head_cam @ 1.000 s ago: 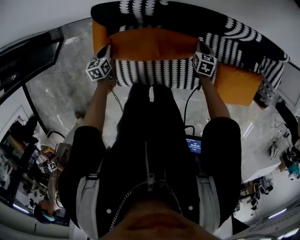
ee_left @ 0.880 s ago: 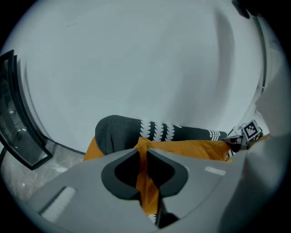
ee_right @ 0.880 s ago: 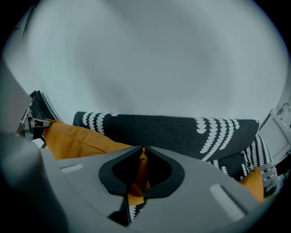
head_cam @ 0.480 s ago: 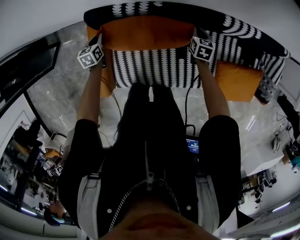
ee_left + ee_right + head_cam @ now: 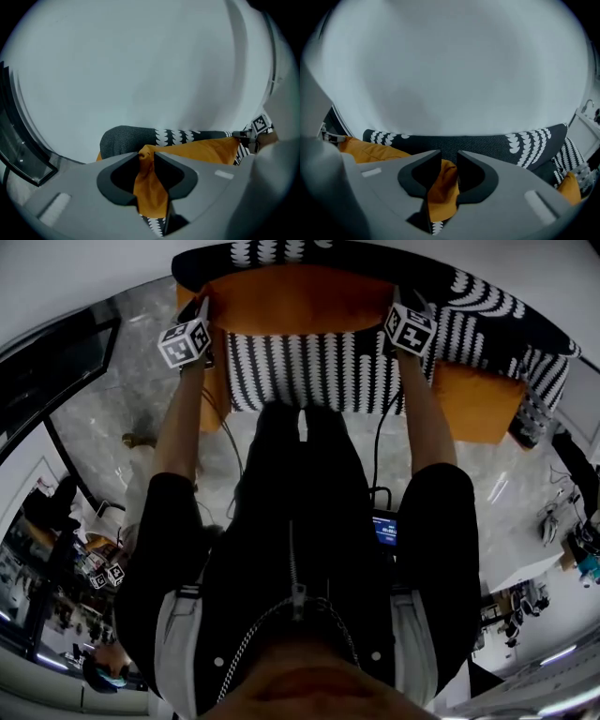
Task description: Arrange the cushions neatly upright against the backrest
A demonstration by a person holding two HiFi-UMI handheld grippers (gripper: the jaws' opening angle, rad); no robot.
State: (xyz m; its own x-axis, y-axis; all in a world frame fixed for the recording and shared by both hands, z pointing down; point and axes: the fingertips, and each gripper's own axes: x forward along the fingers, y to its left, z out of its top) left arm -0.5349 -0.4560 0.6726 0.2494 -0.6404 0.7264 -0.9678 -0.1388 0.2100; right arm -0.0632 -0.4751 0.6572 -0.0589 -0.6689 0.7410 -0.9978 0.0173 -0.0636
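A long orange cushion [image 5: 300, 298] stands along the black-and-white patterned sofa backrest [image 5: 469, 292]. My left gripper [image 5: 201, 311] holds its left top corner and my right gripper [image 5: 397, 304] its right top corner. In the left gripper view the jaws [image 5: 146, 157] are opening, with bunched orange fabric [image 5: 149, 187] filling the gap and touching both. In the right gripper view the jaws [image 5: 449, 161] are opening too, with the cushion corner [image 5: 443, 187] between them. Below the cushion shows the patterned seat [image 5: 309, 371]. A second orange cushion [image 5: 473, 399] lies on the seat at the right.
Another orange piece [image 5: 217, 395] shows at the sofa's left end, beside the seat. The marble floor [image 5: 122, 409] lies to the left. A white wall [image 5: 140, 70] rises behind the backrest. Shelves and clutter [image 5: 572, 540] stand at the far right.
Both grippers have carried the long orange cushion up off the seat and back against the backrest. More of the patterned seat now shows below it.
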